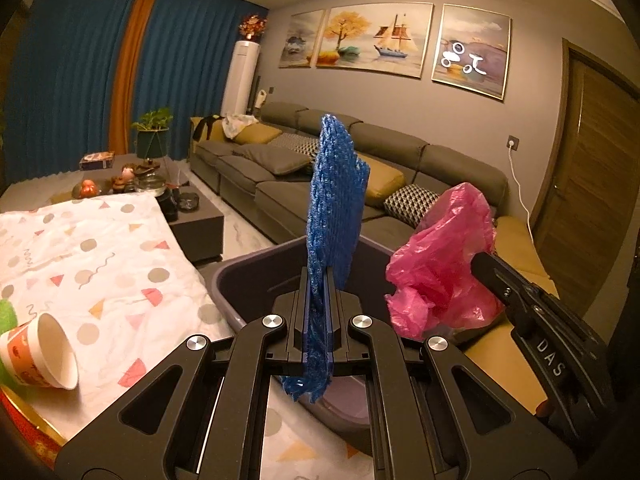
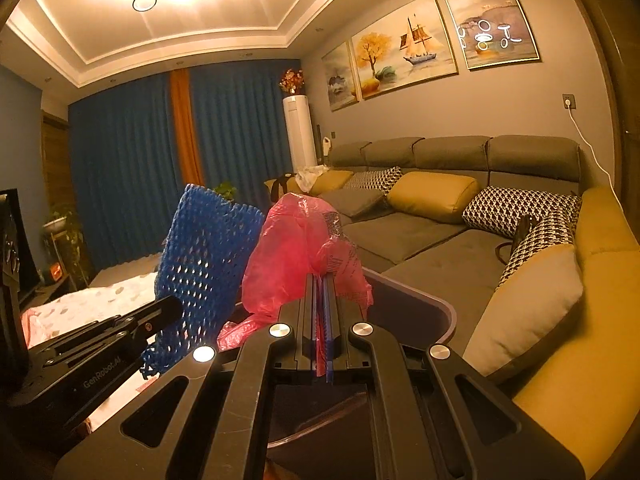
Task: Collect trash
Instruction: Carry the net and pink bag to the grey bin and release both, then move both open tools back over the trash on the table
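My left gripper is shut on a blue foam net, which stands upright above the grey bin. My right gripper is shut on a crumpled pink plastic bag, held over the same bin. The pink bag shows to the right of the net in the left wrist view. The blue net shows to the left of the bag in the right wrist view. A paper cup lies on its side on the patterned cloth at lower left.
A table with a white patterned cloth lies left of the bin. A grey coffee table with small items stands behind it. A grey and yellow corner sofa runs along the wall and the right side.
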`<state>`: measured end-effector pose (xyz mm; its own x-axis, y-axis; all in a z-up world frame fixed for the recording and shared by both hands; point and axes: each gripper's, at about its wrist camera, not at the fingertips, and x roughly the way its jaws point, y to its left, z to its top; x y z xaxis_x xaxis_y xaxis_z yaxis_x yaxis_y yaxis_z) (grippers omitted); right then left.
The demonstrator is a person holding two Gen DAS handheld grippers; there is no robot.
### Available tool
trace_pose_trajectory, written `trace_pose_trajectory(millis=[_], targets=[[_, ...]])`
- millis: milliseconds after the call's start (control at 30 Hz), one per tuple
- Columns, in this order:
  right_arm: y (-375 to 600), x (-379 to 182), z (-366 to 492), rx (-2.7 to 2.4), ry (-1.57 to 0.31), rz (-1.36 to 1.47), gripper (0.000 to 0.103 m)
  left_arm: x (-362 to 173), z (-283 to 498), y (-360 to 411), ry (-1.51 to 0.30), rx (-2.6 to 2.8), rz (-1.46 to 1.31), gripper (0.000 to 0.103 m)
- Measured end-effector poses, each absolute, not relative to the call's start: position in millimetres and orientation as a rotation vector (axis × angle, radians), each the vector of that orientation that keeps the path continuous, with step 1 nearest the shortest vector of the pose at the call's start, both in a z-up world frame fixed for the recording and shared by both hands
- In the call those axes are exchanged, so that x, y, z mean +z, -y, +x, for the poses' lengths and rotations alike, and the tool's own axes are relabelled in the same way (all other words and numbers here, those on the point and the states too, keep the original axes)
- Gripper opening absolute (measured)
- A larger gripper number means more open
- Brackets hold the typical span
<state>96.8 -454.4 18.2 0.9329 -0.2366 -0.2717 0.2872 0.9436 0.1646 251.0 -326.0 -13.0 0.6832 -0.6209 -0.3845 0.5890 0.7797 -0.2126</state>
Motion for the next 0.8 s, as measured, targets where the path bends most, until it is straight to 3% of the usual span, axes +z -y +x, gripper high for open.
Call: trace_pose_trajectory(millis=[433,500,567,600,633,800], targets=[[459,11,109,-0.267,-0.269,0.206,0.004,-22,257,342,-0.505,-0.751,-0.067,0.006],[459,10,111,-0.261,-0.272,0.211,0.007,-25,259,343,-0.518,-0.765,-0.065,0.021],[459,9,111,-0.270,-0.273,0.213,0.022,-28,262,339,-0.532,-0.766,-0.090,0.061],[460,9,109,-0.274,-0.267,0.216,0.039,-28,263,333,-0.524,-0.752,-0.119,0.069],[461,9,107,-0.279,-0.256,0.220,0.047,-28,264,329,-0.517,-0.742,-0.134,0.074],[461,14,100,-0.295,-0.241,0.214,0.048,-28,268,308,-0.521,-0.672,-0.169,0.085]])
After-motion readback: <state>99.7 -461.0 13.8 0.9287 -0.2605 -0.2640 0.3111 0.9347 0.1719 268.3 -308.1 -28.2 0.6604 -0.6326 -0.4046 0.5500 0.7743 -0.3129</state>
